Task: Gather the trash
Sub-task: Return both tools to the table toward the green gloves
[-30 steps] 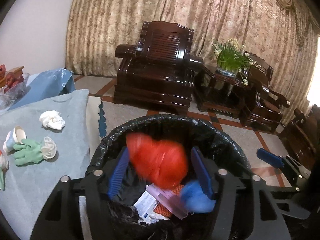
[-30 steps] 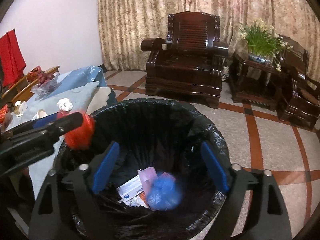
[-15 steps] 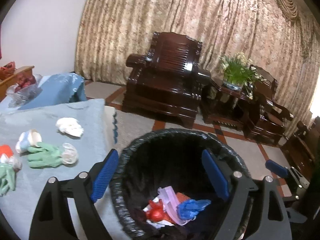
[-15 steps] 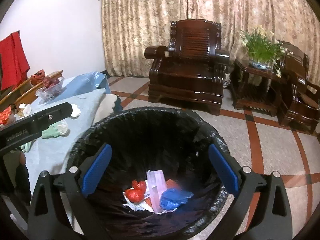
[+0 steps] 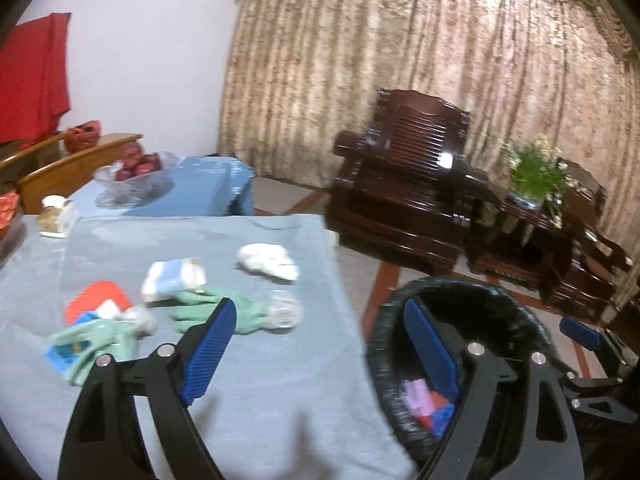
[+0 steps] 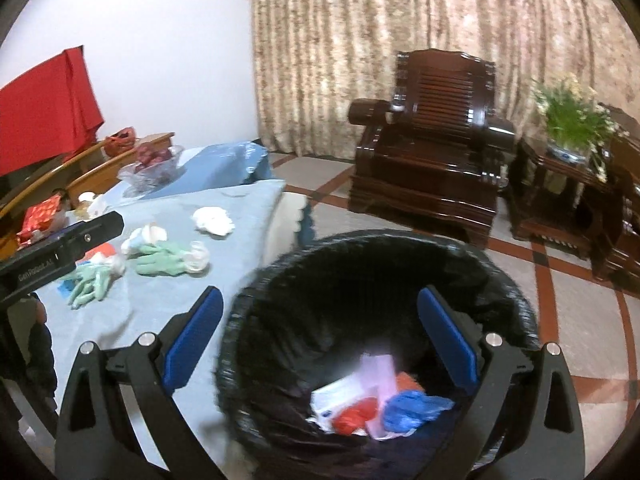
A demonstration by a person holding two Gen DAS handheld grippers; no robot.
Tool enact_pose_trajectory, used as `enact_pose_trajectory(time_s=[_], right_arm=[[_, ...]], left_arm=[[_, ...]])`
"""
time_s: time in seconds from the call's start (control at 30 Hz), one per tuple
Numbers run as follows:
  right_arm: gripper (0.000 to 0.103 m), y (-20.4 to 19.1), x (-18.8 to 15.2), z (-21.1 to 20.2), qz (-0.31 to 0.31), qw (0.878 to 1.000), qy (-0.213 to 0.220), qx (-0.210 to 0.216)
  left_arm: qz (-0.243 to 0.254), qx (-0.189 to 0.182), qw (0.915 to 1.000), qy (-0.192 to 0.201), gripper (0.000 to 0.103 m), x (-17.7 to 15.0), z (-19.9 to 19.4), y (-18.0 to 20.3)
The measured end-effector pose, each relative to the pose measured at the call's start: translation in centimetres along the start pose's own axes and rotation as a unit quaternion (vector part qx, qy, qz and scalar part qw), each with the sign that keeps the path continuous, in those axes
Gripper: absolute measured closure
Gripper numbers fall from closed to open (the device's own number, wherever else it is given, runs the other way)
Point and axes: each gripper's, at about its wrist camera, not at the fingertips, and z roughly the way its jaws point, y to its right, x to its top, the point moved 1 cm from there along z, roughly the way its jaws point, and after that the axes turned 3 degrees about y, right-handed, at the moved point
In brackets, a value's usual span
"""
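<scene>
My left gripper (image 5: 320, 348) is open and empty, hanging over the table's right edge beside the bin. On the blue-grey tablecloth (image 5: 260, 380) lie a white crumpled tissue (image 5: 268, 260), a paper cup (image 5: 172, 278), two green gloves (image 5: 224, 312) (image 5: 92, 344), a clear plastic cup (image 5: 284, 312) and a red piece (image 5: 96, 300). My right gripper (image 6: 320, 344) stands open and empty above the black-lined bin (image 6: 360, 236). Inside it lie a red bag (image 6: 356, 416), a blue wad (image 6: 416, 408), a pink strip (image 6: 380, 372) and a white packet (image 6: 340, 392).
A glass bowl of red fruit (image 5: 136, 176) sits at the table's far end. A dark wooden armchair (image 5: 400, 200) and a side table with a potted plant (image 5: 536, 176) stand behind the bin on the tiled floor. A red cloth (image 5: 32, 80) hangs at the left.
The red bag dropped from the left gripper into the bin and a blue wad settled beside it. Both grippers drew back and swung left; the left now faces the table.
</scene>
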Motion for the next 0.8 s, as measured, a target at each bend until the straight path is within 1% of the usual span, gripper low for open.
enact_pose_trajectory(time_s=[0.27, 0.47, 0.67, 0.8], right_arm=[[0.008, -5.9, 1.1, 2.2, -0.025, 0.999, -0.003, 0.046], [0.008, -10.4, 1.5, 4.6, -0.038, 0.996, -0.011, 0.078], [0.008, -14.1, 1.8, 7.6, -0.052, 0.993, -0.022, 0.1], [0.008, -15.7, 1.8, 9.6, -0.056, 0.992, -0.033, 0.11]], left_arm=[[-0.008, 0.061, 0.998, 0.011, 0.019, -0.4, -1.6, -6.2], [-0.011, 0.111, 0.9938, 0.01, 0.019, -1.0, -1.9, -11.0], [-0.016, 0.153, 0.9881, -0.001, 0.019, -2.0, -1.1, -15.2], [-0.02, 0.174, 0.9845, -0.016, 0.019, -2.8, -0.2, -17.1]])
